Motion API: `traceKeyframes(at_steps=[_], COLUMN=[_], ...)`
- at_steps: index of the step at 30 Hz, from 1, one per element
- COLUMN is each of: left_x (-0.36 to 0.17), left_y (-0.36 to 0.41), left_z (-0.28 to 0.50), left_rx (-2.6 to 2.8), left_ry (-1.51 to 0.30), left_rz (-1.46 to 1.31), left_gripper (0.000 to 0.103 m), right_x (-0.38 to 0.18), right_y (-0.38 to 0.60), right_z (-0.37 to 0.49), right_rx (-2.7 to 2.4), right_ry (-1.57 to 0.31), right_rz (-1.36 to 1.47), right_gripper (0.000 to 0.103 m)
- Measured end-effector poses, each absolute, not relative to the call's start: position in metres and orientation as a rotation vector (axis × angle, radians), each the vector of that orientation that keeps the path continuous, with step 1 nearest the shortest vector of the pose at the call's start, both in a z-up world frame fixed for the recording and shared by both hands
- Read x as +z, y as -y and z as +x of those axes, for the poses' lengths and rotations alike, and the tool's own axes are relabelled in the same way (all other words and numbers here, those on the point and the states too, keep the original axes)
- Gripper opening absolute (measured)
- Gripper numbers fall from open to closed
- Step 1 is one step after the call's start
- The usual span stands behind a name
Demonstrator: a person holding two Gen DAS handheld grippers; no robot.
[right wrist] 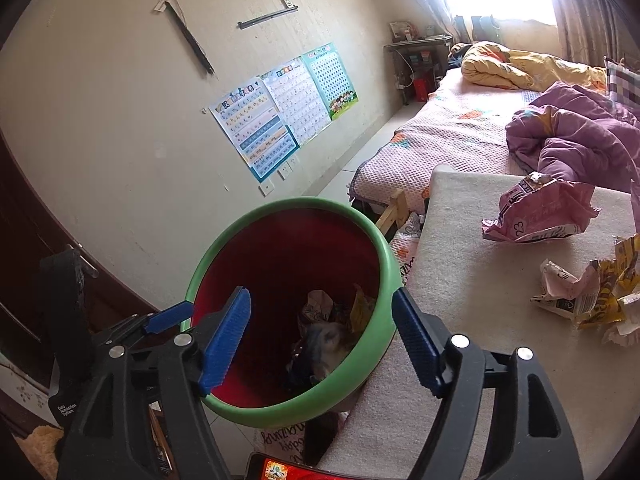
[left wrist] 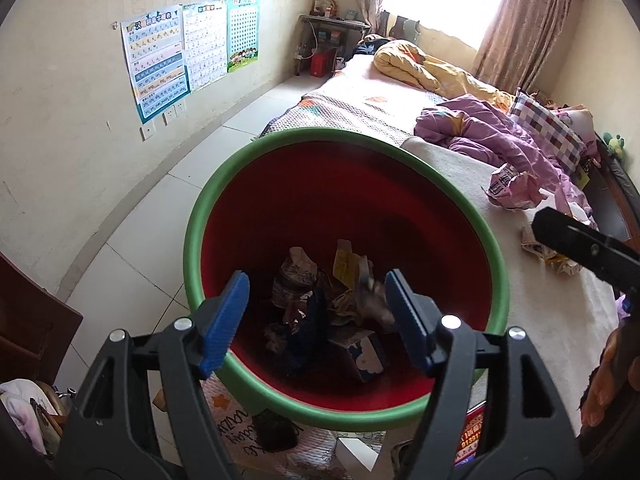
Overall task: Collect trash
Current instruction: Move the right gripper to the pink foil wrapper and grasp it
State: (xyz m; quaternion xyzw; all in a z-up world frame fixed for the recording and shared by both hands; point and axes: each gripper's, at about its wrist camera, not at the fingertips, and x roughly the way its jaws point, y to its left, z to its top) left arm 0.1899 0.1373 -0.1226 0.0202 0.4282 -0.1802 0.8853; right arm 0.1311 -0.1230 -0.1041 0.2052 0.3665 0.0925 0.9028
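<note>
Both tools spread, nothing pinched: my left tool (left wrist: 316, 320) and right tool (right wrist: 320, 336) hang over the bin (left wrist: 208, 216). Crumpled trash (left wrist: 320, 300) sits inside; pink wrapper (right wrist: 536, 216) and yellow wrappers (right wrist: 592, 296) lie on the bed (right wrist: 460, 280).

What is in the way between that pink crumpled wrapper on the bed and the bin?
Nothing visible. The pink wrapper lies on the white mat, and bare mat runs from it to the bin's green rim beside the bed. The bin's mouth is uncovered.
</note>
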Motion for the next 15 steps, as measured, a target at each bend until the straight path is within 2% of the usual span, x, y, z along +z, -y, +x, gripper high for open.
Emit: traceKeyframes(at_steps=[9, 15], left_x=[-0.108, -0.086], left_y=[-0.137, -0.096], left_z=[0.177, 0.159], left_rx=[-0.371, -0.464], left_ry=[-0.841, -0.771], left_rz=[-0.005, -0.003], left_gripper=[0.068, 0.068], right_x=[-0.099, -0.104], right_y=[0.137, 0.179], right_z=[0.108, 0.070], right_rx=[0.158, 0.057], right_ry=[-0.740, -0.751], right_rz=[0.429, 0.459], right_gripper=[0.071, 0.071])
